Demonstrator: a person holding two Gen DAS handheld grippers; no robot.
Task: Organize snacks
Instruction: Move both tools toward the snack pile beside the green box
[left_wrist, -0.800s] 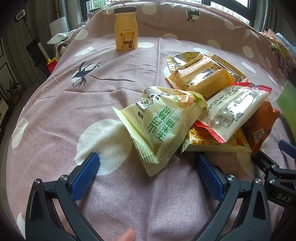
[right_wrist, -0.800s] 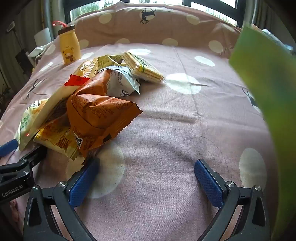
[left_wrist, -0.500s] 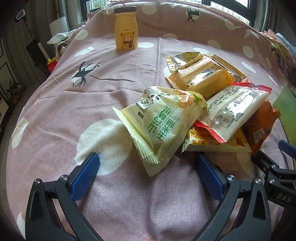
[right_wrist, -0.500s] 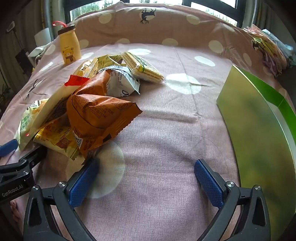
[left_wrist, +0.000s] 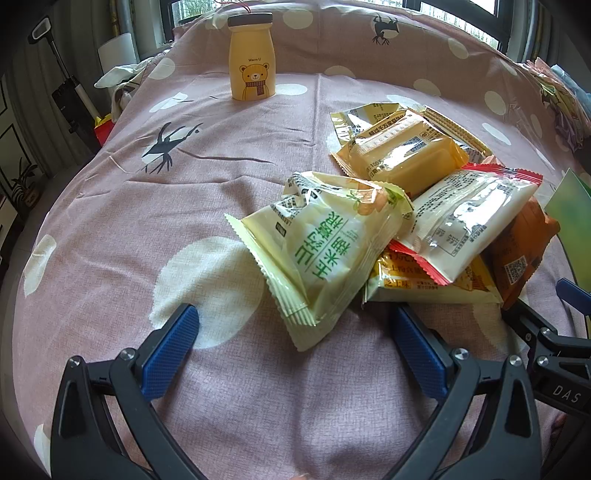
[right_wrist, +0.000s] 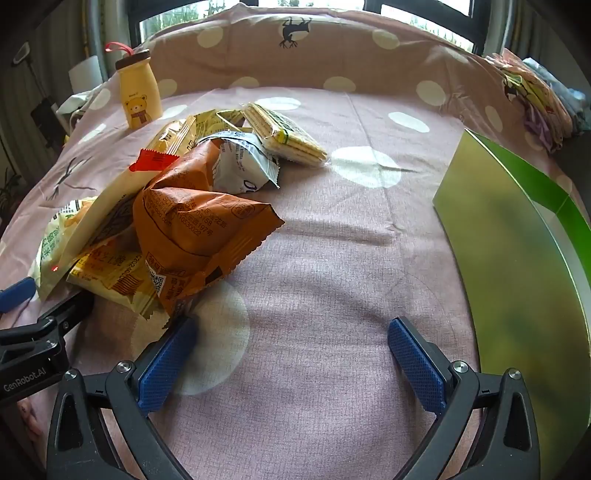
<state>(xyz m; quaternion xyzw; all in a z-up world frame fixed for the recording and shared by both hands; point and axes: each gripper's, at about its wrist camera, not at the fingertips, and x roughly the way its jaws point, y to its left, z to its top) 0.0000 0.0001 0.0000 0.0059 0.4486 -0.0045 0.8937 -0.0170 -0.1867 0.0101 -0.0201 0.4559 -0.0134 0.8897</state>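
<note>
A heap of snack packets is seen lying on a pink dotted bedspread (left_wrist: 110, 206). At the near left of the heap a pale green packet (left_wrist: 325, 251) is laid, partly over a yellow packet (left_wrist: 424, 284). A white packet with red ends (left_wrist: 469, 221) is propped across them, and an orange packet (right_wrist: 199, 229) is found at the right side of the heap, just beside a grey-white packet (right_wrist: 240, 166) and a wrapped stack of crackers (right_wrist: 284, 134). A further golden packet (left_wrist: 402, 151) is placed at the back. A yellow bear bottle (left_wrist: 252, 59) is stood upright, well apart from the heap. A green box (right_wrist: 517, 258) is seen at the right, apart from the packets.

The left tongs (left_wrist: 295, 350) are held wide apart above the cloth, with only the corner of the pale green packet near them and nothing gripped. The right tongs (right_wrist: 291, 358) are likewise spread wide and empty, the left pad just beside the orange packet.
</note>
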